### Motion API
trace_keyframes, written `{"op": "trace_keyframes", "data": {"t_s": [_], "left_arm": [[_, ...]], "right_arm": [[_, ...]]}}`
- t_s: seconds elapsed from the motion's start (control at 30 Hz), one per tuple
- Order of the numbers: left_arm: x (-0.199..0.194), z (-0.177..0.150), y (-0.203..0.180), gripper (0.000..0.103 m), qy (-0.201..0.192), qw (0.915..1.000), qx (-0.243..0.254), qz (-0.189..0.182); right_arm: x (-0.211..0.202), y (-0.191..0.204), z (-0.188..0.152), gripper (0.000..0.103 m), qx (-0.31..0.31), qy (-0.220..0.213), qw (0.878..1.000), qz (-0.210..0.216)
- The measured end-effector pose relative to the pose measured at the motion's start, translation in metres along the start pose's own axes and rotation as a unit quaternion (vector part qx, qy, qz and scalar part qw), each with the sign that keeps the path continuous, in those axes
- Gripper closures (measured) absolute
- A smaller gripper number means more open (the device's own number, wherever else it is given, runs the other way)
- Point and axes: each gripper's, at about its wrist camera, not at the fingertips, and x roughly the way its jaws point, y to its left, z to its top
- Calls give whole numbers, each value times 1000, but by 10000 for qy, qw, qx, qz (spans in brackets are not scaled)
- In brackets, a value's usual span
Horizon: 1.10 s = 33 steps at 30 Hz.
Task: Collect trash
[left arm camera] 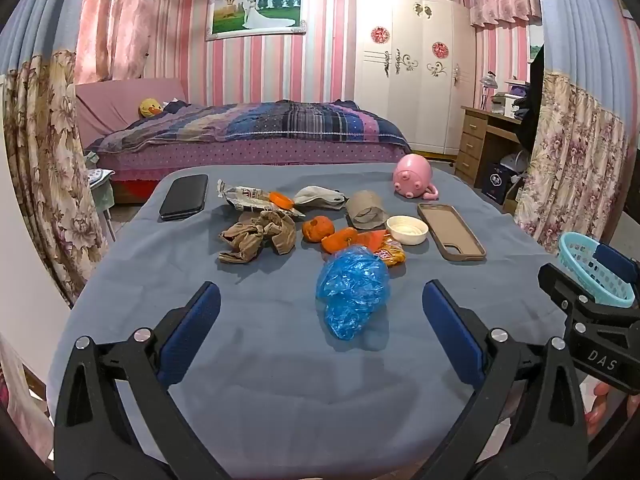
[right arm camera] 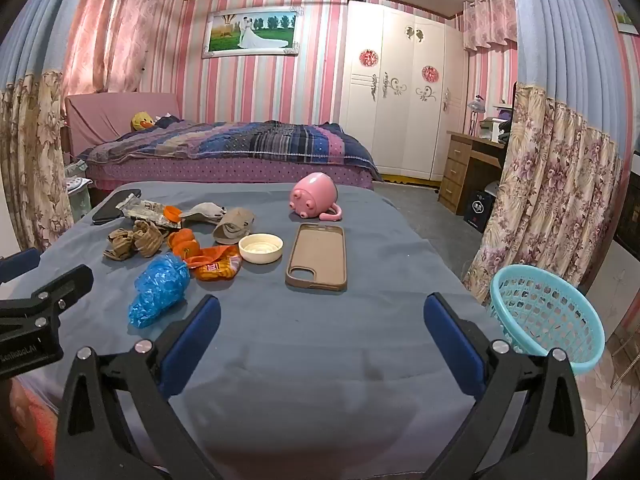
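Trash sits bunched in the middle of my left wrist view: a crumpled blue plastic bag (left arm camera: 353, 294) nearest me, orange peels (left arm camera: 329, 234) and an orange snack wrapper (left arm camera: 389, 249) just behind it, a torn grey wrapper (left arm camera: 252, 199) further back at centre left. In among them lie brown socks (left arm camera: 258, 237), a cardboard roll (left arm camera: 366, 210) and a white lid (left arm camera: 407, 230). A black phone (left arm camera: 185, 197) lies at the upper left of the tabletop (left arm camera: 256, 344), near its far edge; a brown phone case (left arm camera: 451, 231) lies to the right of the lid, and a pink mug (left arm camera: 413, 178) is tipped on its side near the far right corner.

My left tongs (left arm camera: 320, 322) hang with their blue pads wide apart, nothing between them but the near end of the blue bag, which neither pad touches. My right tongs (right arm camera: 322, 326) are just as wide apart over bare grey cloth at the bottom of the right wrist view, gripping nothing.

The whole near half of the tabletop is open cloth in both views. A turquoise basket (right arm camera: 548, 316) sits at the right edge of the right wrist view, beside the tabletop's right edge, tilted with its mouth toward me. Beyond the far edge stands a bed (left arm camera: 248, 132).
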Motion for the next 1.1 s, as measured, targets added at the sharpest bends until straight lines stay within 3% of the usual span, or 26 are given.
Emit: {"op": "trace_keyframes", "data": {"t_s": [1.1], "left_arm": [[0,0,0,5,-28,10000,1,5]], "right_arm": [[0,0,0,4,0,7,10000,5]]}}
